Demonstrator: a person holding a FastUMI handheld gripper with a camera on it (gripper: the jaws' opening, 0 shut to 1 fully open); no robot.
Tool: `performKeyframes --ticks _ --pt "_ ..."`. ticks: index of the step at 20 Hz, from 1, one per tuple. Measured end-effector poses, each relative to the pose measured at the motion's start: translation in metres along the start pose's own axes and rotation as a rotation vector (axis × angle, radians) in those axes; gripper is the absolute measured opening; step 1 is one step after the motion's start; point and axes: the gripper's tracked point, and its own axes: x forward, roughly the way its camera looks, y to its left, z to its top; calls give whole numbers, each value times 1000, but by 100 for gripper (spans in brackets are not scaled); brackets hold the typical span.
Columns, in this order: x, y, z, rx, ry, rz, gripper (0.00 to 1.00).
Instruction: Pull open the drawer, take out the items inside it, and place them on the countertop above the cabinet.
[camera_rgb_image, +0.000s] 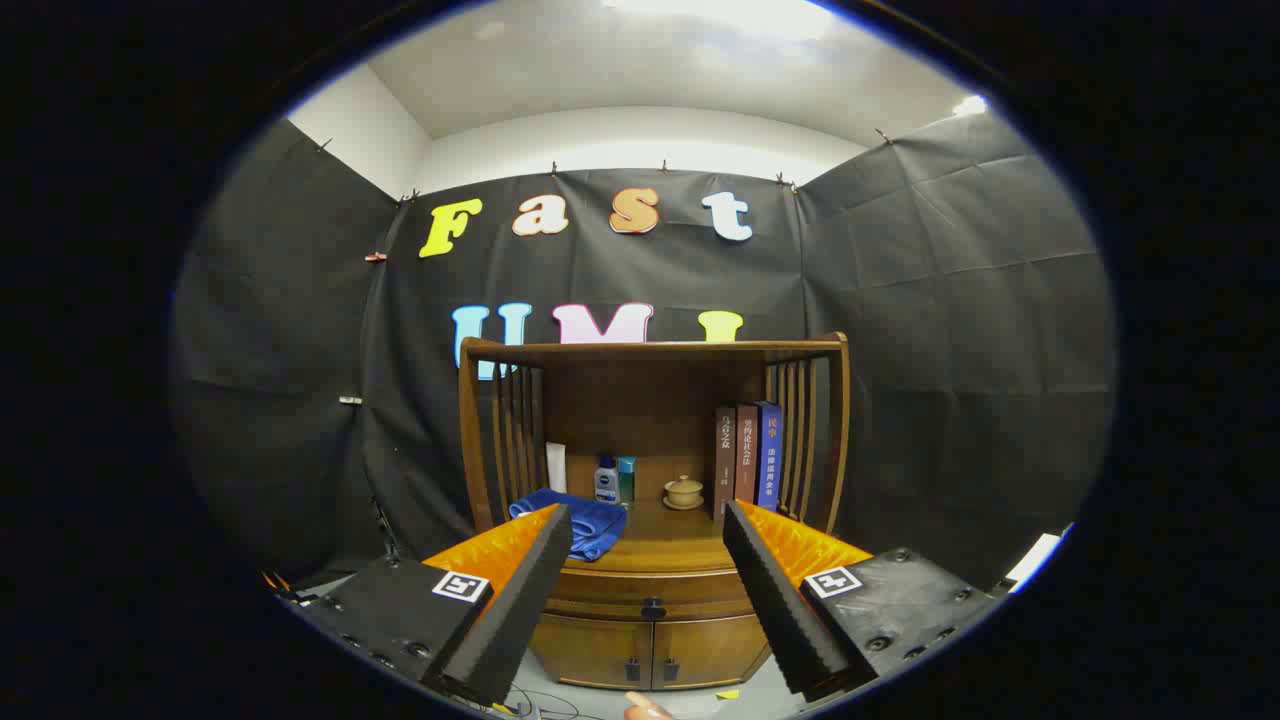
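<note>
Booth walled in black cloth, pale ceiling above. My gripper (648, 530) hangs back from the wooden cabinet (655, 640), fingers spread wide, holding nothing.

Countertop (655, 548) dead ahead at 12 o'clock, between the fingers, under a slatted shelf frame (652, 352).

On the countertop, left to right: blue cloth (583, 522) at 11 o'clock, partly hidden by the left finger; a small bottle (606, 480); a teal container (626, 478); a lidded tea cup (684, 491); three upright books (747, 455) at 1 o'clock.

Drawer (652, 595) is closed, just under the countertop, its dark knob (653, 608) centred. Two cabinet doors (650, 655) below, at 6 o'clock.
</note>
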Motion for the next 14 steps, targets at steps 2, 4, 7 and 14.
performKeyframes --ticks 2,4,7,14 --pt "-1 2 -1 1 4 3 99" --pt "-1 7 1 -9 1 10 99" --pt "-3 9 4 -20 -5 10 99" --pt "-7 12 9 -23 0 12 98"
